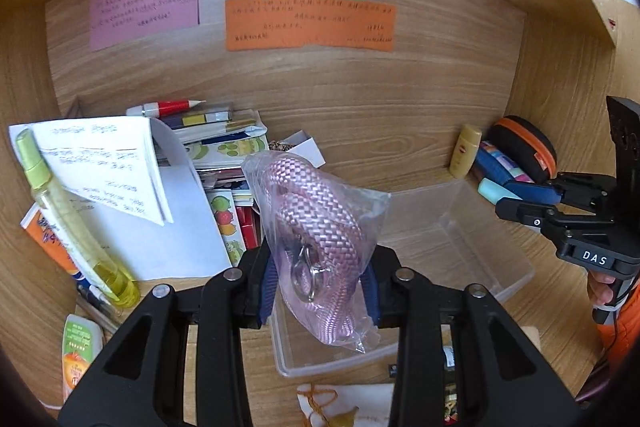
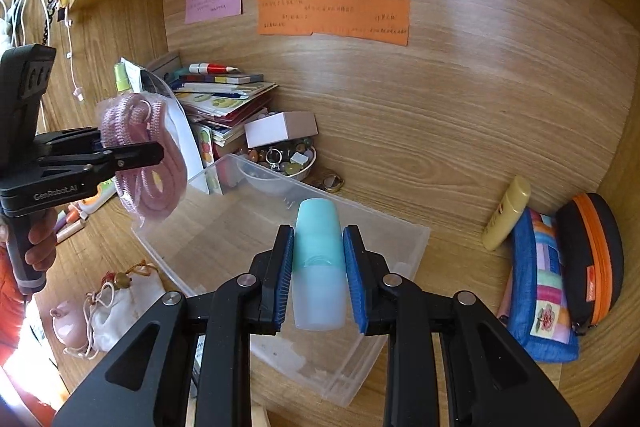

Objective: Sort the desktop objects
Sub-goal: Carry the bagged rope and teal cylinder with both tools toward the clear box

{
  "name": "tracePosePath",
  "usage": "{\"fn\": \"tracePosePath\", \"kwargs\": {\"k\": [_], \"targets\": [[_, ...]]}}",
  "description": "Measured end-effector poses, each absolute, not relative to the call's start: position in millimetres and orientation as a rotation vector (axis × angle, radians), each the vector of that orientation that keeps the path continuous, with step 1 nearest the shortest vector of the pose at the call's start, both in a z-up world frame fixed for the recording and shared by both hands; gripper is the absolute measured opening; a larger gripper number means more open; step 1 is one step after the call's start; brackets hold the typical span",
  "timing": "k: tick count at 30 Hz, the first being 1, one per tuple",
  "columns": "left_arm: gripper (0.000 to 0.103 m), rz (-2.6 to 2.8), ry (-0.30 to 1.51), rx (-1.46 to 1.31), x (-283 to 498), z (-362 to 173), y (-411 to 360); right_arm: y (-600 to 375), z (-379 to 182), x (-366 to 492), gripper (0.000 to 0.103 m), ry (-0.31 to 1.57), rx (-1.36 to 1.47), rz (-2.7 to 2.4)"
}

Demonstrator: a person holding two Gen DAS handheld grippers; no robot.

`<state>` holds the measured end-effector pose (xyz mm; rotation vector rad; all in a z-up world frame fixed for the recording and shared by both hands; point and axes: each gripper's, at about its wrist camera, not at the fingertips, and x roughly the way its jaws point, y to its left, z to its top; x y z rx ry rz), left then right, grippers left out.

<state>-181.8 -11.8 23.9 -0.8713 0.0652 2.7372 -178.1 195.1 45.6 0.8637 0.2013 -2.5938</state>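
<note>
The left tongs (image 1: 320,279) are clamped on a clear plastic bag holding a coiled pink woven cord (image 1: 312,223) with a metal ring at its lower end, and they carry it in the air above the near left part of the clear plastic bin (image 1: 460,251) that sits on the wooden worktop (image 1: 400,131). The right tongs (image 2: 318,275) are closed on a small teal-capped bottle (image 2: 319,259), its frosted body between the blue pads and its cap pointing away, held over the same clear bin in the right wrist view. The bagged cord looks light and limp: the film is slick and crinkly and the rope inside can shift, so I judge a hold across the thick middle of the coil, as it is now, safer than a pinch on loose film, which could slide out. It should take a drop into the bin without harm. The bottle looks light, rigid and smooth, probably plastic; being round, it may twist or slip between flat pads, so a hold on the body just under the cap seems best, and it may roll once set down on its side. Around the bin lie a stack of papers and sticker sheets (image 1: 224,155), a yellow tube (image 2: 505,213), a patchwork pouch (image 2: 540,287) and a black case with an orange zip (image 2: 592,259).
</note>
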Motion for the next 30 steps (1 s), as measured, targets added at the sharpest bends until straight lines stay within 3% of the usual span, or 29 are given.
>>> {"fn": "tracePosePath", "kwargs": {"k": [20,26,28,30], "targets": [[0.035,2.573,0.069,-1.068,-235.0,-33.2,-3.2,167.5,-17.6,-235.8,0.023,0.408,1.228,-2.426],[0.036,2.610,0.142,-1.068,-230.0,-35.3,1.7,159.1,-23.4,-238.9,0.023,0.480,1.258,-2.420],[0.038,2.604,0.156,-1.069,-229.1,-36.9,3.5,157.2,-24.1,-238.1,0.023,0.495,1.276,-2.416],[0.047,2.595,0.164,-1.084,-229.1,-39.7,5.3,155.6,-25.3,-237.5,0.023,0.511,1.290,-2.415]]}}
